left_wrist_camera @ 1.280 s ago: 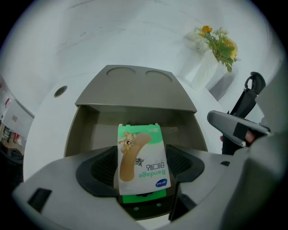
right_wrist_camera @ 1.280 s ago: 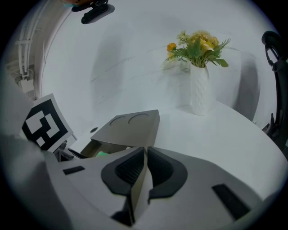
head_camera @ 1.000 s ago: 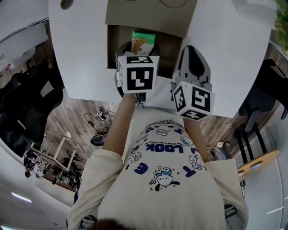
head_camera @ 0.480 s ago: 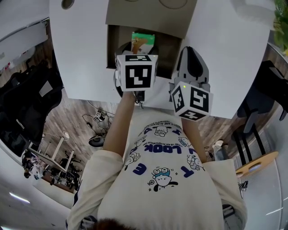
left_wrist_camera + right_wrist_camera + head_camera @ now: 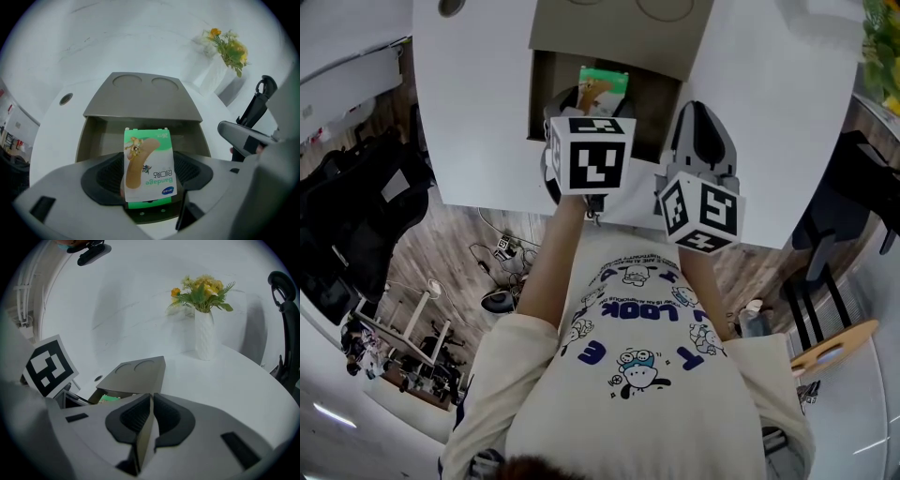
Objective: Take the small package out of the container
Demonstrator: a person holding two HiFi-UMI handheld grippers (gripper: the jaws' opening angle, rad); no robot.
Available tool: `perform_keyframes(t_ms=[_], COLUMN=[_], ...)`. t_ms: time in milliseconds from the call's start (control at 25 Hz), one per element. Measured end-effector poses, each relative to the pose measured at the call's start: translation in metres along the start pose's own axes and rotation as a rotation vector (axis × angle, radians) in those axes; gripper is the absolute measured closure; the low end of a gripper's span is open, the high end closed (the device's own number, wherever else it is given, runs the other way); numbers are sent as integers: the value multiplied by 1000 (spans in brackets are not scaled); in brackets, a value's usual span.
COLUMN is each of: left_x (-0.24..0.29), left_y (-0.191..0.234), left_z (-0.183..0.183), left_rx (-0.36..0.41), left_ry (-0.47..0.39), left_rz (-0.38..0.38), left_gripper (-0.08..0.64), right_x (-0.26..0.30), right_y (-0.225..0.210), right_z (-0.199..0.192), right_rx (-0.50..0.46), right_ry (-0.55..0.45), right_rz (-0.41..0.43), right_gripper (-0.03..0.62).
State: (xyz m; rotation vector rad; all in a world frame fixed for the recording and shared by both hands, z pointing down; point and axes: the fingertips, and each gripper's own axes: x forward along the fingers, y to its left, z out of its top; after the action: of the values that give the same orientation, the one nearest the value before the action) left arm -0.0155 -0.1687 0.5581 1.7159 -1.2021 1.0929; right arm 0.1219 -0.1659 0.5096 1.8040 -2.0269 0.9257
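A green and white bandage package (image 5: pixel 149 164) stands upright between the jaws of my left gripper (image 5: pixel 149 177), which is shut on its lower part. It is over the open front of a grey-brown container (image 5: pixel 140 96) on the white table. In the head view, the package (image 5: pixel 602 82) pokes up behind the left gripper (image 5: pixel 586 101), above the container's dark opening (image 5: pixel 656 108). My right gripper (image 5: pixel 151 416) is shut on a thin grey-brown panel at the container's (image 5: pixel 136 373) right side. A strip of the green package (image 5: pixel 108 399) shows there. The right gripper (image 5: pixel 701 122) sits right of the opening.
A white vase of yellow flowers (image 5: pixel 205 333) stands at the far right of the table (image 5: pixel 234 380). A small round hole (image 5: pixel 66 98) lies in the tabletop left of the container. The table's near edge (image 5: pixel 487 202) is just below both grippers. Black chairs (image 5: pixel 853 187) stand to the right.
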Motion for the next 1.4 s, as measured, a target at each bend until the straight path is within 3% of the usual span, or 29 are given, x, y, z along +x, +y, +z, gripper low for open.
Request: perform_keyframes(t_ms=[440, 920, 1400], left_x=[-36, -101, -169], left_y=[-3, -9, -14], left_z=[23, 58, 69], left_rx=[18, 11, 16], left_ry=[-128, -383, -621], left_rz=[-9, -24, -33], left_gripper=[233, 233, 235], right_x=[-20, -50, -85], right_y=[15, 41, 61], right_z=[23, 61, 90], right_rx=[-32, -90, -133], right_ry=[-62, -181, -306], right_rz=[-1, 15, 27], right_gripper=[552, 552, 552])
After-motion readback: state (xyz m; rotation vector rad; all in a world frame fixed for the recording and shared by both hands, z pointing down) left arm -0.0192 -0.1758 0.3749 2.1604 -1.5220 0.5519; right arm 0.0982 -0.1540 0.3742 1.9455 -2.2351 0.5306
